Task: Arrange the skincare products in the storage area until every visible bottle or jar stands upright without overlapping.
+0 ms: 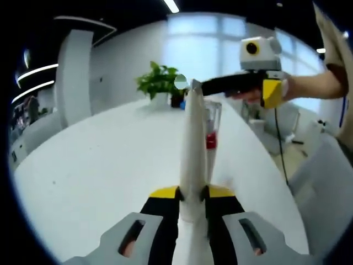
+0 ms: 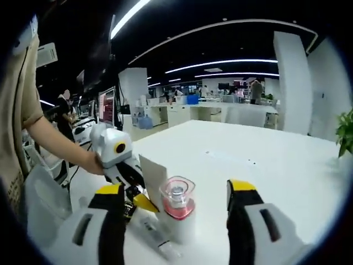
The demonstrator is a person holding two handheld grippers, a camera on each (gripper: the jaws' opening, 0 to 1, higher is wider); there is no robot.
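Skincare things sat on the big white table [image 2: 287, 165]. The white tube [image 1: 193, 149] stood tall, its long side pointing up, just beside the pump bottle [image 2: 177, 212] with the pink inside and clear cap. The left gripper [image 1: 193, 212] had its jaws pinched tight on the tube's low end. The right gripper [image 2: 176, 221] had its jaws wide apart and held nothing, with the bottle standing between them. So the right gripper was nearer to the bottle.
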